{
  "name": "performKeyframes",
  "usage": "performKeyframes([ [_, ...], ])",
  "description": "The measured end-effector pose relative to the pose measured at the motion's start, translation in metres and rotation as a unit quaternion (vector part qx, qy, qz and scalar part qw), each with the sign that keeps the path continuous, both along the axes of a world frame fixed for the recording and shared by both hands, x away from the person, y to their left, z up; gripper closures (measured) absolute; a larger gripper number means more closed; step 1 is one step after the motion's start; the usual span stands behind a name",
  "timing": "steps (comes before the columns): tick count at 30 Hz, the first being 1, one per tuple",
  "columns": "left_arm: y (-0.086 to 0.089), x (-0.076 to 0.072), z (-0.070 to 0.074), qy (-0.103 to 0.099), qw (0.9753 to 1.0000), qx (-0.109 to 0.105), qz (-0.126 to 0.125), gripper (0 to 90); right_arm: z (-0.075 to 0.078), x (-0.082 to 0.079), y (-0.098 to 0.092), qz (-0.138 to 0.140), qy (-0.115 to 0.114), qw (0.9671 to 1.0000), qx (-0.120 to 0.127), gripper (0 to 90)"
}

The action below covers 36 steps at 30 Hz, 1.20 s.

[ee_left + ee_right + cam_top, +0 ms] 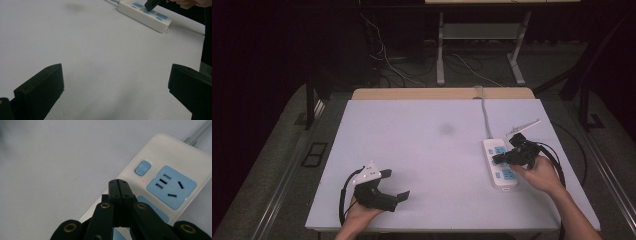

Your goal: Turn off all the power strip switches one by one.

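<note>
One wide table [422,150] lies open ahead of your idle left gripper [393,184], jaws spread (nothing between them). The power strip [499,162] sits right under your right gripper [118,185], jaws pressed together, empty. Judging by the lit red dot, you're at the switch [143,168]: next, ease forward and press squarely.

Dark room, grey carpet floor [272,150], pale table [422,145], white desk legs [440,50] behind, loose cables [387,60] on floor
</note>
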<state>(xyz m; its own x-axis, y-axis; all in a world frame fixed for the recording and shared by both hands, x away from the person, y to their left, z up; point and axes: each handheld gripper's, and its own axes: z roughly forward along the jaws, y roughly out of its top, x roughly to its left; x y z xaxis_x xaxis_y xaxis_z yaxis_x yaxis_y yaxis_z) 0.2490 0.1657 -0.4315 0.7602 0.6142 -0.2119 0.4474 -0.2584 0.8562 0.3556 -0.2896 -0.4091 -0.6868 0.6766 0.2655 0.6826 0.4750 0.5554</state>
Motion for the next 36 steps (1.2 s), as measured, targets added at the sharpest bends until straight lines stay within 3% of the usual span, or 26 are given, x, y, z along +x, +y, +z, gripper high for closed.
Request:
performKeyframes([
  [5, 0.000, 0.000, 0.000, 0.001, 1.0000, 0.000, -0.001, 0.0, 0.005, 0.000, -0.006, -0.003, 0.000, 0.9998, 0.022, 90.0],
  [10, 0.001, 0.000, 0.000, 0.001, 1.0000, -0.003, 0.002, 0.0, 0.011, 0.002, -0.010, -0.006, 0.001, 0.9996, 0.026, 90.0],
  [28, 0.001, 0.000, 0.000, 0.000, 1.0000, -0.005, 0.004, 0.0, 0.039, 0.019, -0.007, -0.001, -0.012, 0.9998, 0.017, 90.0],
  [36, 0.002, 0.000, 0.001, 0.000, 1.0000, -0.004, 0.004, 0.0, 0.040, 0.029, -0.004, -0.001, -0.011, 0.9998, 0.013, 90.0],
])
